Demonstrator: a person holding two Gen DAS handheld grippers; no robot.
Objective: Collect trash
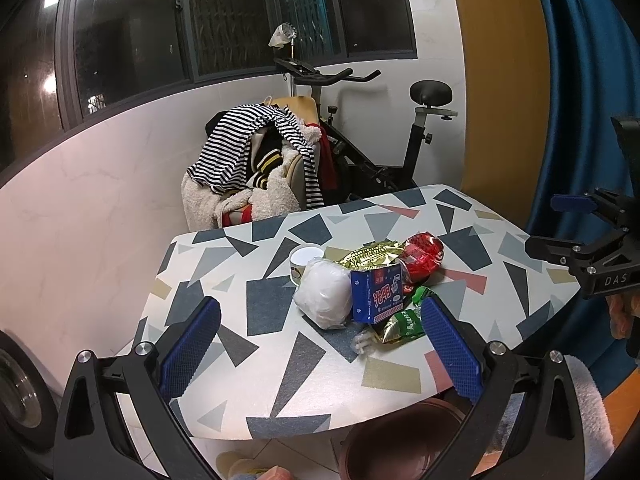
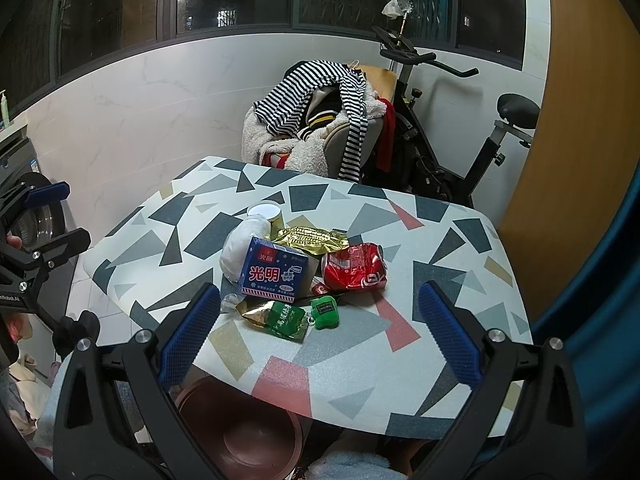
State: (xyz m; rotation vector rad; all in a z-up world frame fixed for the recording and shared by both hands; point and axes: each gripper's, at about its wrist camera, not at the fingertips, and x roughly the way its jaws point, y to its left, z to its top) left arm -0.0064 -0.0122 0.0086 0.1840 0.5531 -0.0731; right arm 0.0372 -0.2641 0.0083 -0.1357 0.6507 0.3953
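Your left gripper (image 1: 320, 344) hangs over the near edge of the patterned table (image 1: 248, 364), blue pads spread wide, nothing between them; your right gripper (image 2: 320, 332) is likewise wide apart and empty. The trash sits in one tight cluster just ahead of both sets of fingers, touching piece to piece. From the right wrist: a blue carton (image 2: 276, 274) with red label and white characters stands nearest the left finger, a crushed red can (image 2: 354, 267) lies on its side ahead between the fingers, a crumpled gold wrapper (image 2: 310, 238) behind them. A green-and-gold sachet (image 2: 280, 318) and a small green plush (image 2: 326, 310) lie closest. A white wadded bag (image 2: 240, 248) and a paper cup (image 2: 266, 214) sit farther ahead on the left. A brown bin (image 2: 240, 432) sits below the table edge, under your left finger.
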